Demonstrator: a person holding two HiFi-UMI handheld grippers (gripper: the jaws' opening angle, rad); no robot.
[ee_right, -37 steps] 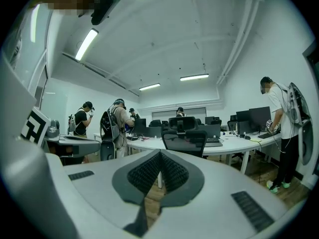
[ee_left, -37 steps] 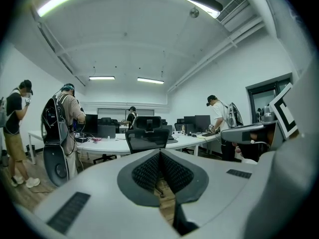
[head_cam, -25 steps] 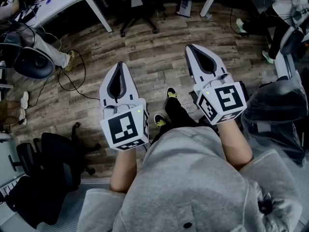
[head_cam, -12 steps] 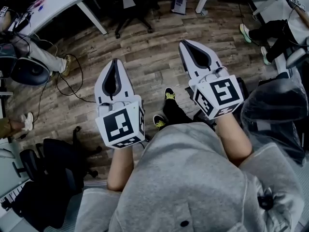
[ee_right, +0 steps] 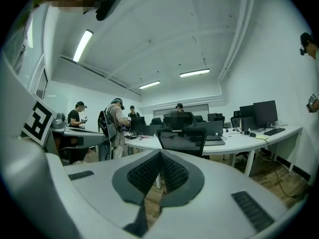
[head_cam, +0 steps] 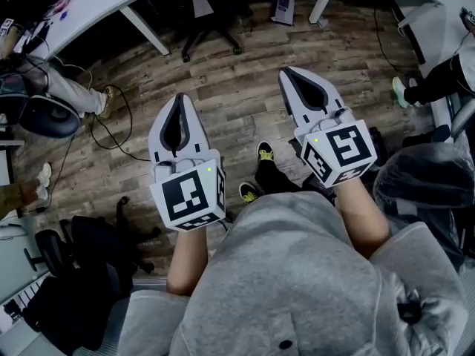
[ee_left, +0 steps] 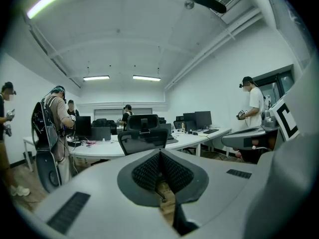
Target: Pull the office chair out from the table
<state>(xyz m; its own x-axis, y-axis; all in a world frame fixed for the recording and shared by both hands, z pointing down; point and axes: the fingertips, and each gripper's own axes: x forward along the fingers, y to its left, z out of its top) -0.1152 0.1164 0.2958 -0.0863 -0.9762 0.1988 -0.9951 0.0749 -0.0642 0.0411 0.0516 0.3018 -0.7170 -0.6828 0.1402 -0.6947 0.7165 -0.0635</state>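
The black office chair (head_cam: 211, 17) stands tucked under the white table (head_cam: 89, 2) at the far edge of the head view, its wheeled base on the wood floor. In the left gripper view its mesh back (ee_left: 143, 139) rises straight ahead in front of the table (ee_left: 97, 148). The right gripper view shows the same chair (ee_right: 182, 136) before the tabletop (ee_right: 239, 142). My left gripper (head_cam: 178, 99) (ee_left: 160, 152) and right gripper (head_cam: 286, 73) (ee_right: 160, 152) are held side by side, pointing at the chair from some way off. Both are shut and empty.
A second black chair draped with clothes (head_cam: 74, 265) sits at the lower left. A seated person (head_cam: 44, 87) and a floor cable (head_cam: 111, 124) are at the left. A plastic-covered chair (head_cam: 427, 176) stands at the right. Several people stand around the desks.
Both grippers stay shut and side by side, still pointing at the chair. The view swayed left and back as the person's feet shifted. The seated person at the right slid towards the picture's edge.
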